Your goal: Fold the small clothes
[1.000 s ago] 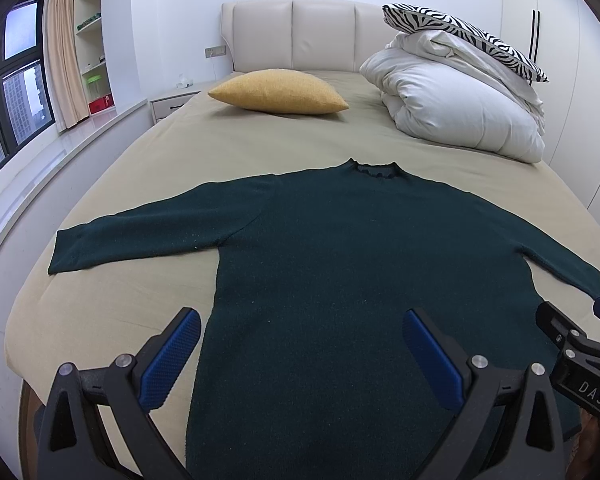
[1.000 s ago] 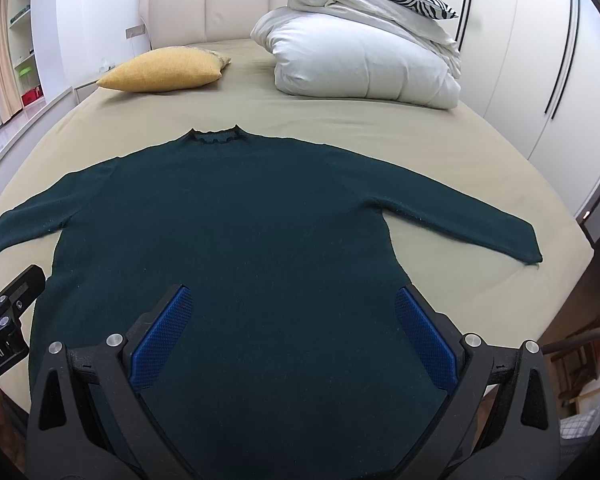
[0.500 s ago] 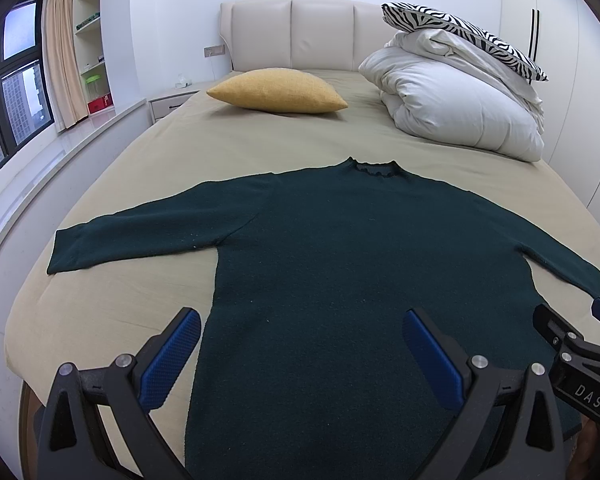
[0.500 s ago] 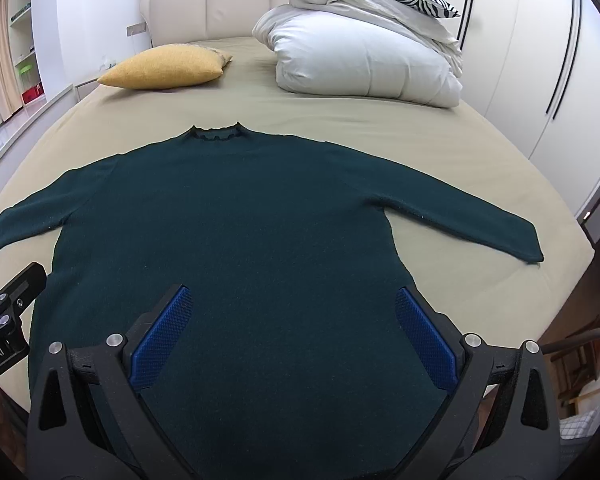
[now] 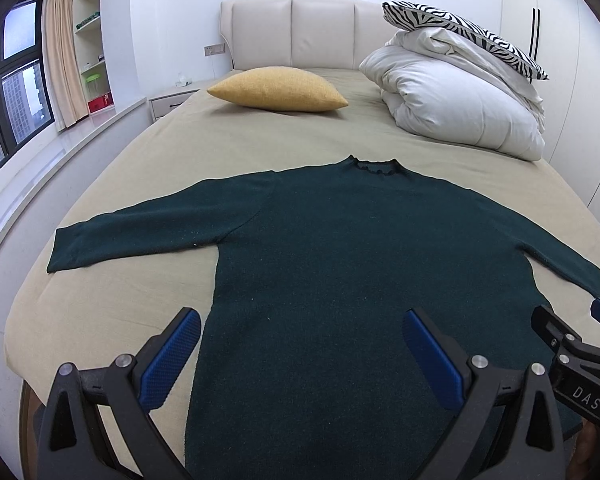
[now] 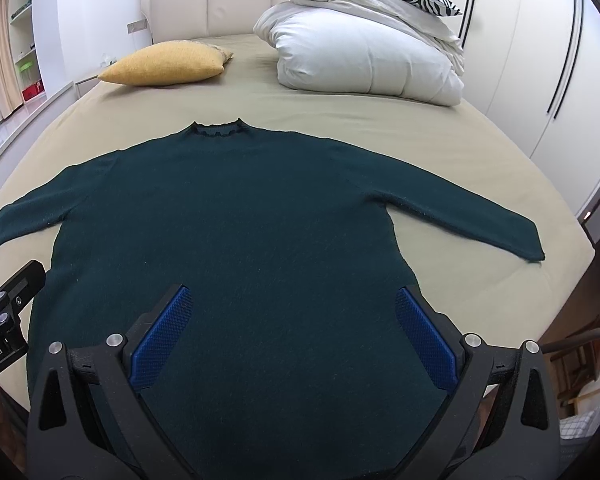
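Observation:
A dark green long-sleeved sweater (image 5: 340, 264) lies flat on the beige bed (image 5: 228, 148), collar away from me, both sleeves spread out. It also shows in the right wrist view (image 6: 236, 216). My left gripper (image 5: 300, 320) is open and empty above the sweater's lower left part. My right gripper (image 6: 292, 300) is open and empty above its lower right part. Each gripper shows at the edge of the other's view: the right gripper (image 5: 572, 352), the left gripper (image 6: 4, 308). The hem is hidden under the fingers.
A yellow cushion (image 5: 278, 90) lies near the headboard. A white duvet (image 5: 456, 108) with a zebra pillow (image 5: 464, 34) is piled at the back right. A window ledge (image 5: 52, 148) runs left of the bed; white wardrobes (image 6: 540, 60) stand on the right.

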The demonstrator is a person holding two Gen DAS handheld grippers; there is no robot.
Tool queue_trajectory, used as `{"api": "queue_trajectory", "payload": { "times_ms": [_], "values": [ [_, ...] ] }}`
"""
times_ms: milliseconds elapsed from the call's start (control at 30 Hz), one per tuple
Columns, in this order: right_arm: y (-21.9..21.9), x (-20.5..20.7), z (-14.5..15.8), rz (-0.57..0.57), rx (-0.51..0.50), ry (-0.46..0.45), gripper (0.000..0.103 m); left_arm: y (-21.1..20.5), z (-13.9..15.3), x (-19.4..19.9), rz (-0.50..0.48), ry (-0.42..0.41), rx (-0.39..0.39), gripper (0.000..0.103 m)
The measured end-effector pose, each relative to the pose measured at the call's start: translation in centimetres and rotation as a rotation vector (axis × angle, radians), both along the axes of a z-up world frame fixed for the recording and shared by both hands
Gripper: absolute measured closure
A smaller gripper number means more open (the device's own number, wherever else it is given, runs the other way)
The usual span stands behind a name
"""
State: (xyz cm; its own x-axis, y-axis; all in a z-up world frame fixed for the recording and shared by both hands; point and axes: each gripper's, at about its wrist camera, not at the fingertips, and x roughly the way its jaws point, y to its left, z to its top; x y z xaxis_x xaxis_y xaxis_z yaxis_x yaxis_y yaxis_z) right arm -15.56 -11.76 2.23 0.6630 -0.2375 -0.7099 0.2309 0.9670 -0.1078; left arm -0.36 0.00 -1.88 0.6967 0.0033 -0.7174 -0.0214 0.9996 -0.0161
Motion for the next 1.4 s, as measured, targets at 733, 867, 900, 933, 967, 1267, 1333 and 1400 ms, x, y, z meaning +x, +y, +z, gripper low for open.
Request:
{"api": "queue_trajectory", "payload": {
  "times_ms": [733,867,900,933,967,1267,1333,1400],
  "values": [
    [-0.1,0.2,-0.5,0.002,0.002,0.016,0.000,-0.1,0.2,-0.1,0.000,0.006,0.001,0.000],
    [-0.1,0.2,-0.6,0.002,0.004,0.016,0.000,-0.2,0.1,-0.2,0.000,0.004,0.003,0.000],
    [-0.1,0.2,-0.6,0.002,0.006,0.017,0.000,-0.2,0.1,-0.2,-0.003,0.004,0.000,0.000],
    [-0.2,0.3,-0.6,0.003,0.011,0.020,0.000,-0.1,0.0,-0.3,-0.012,0.005,-0.009,0.000],
    [-0.3,0.3,-0.7,0.006,0.022,0.022,0.000,0.0,-0.2,-0.3,-0.025,0.011,-0.029,0.000],
    [-9.1,0.3,-0.9,-0.035,0.283,-0.067,0.000,0.6,-3.4,1.8,-0.124,0.181,-0.260,0.000],
    [-15.3,0.2,-1.5,-0.142,0.425,-0.099,0.000,1.0,-4.2,2.8,-0.142,0.223,-0.361,0.000],
    [-21.2,-0.5,-2.5,-0.245,0.576,-0.153,0.000,0.9,-4.5,3.2,-0.138,0.213,-0.367,0.000]
  ]
}}
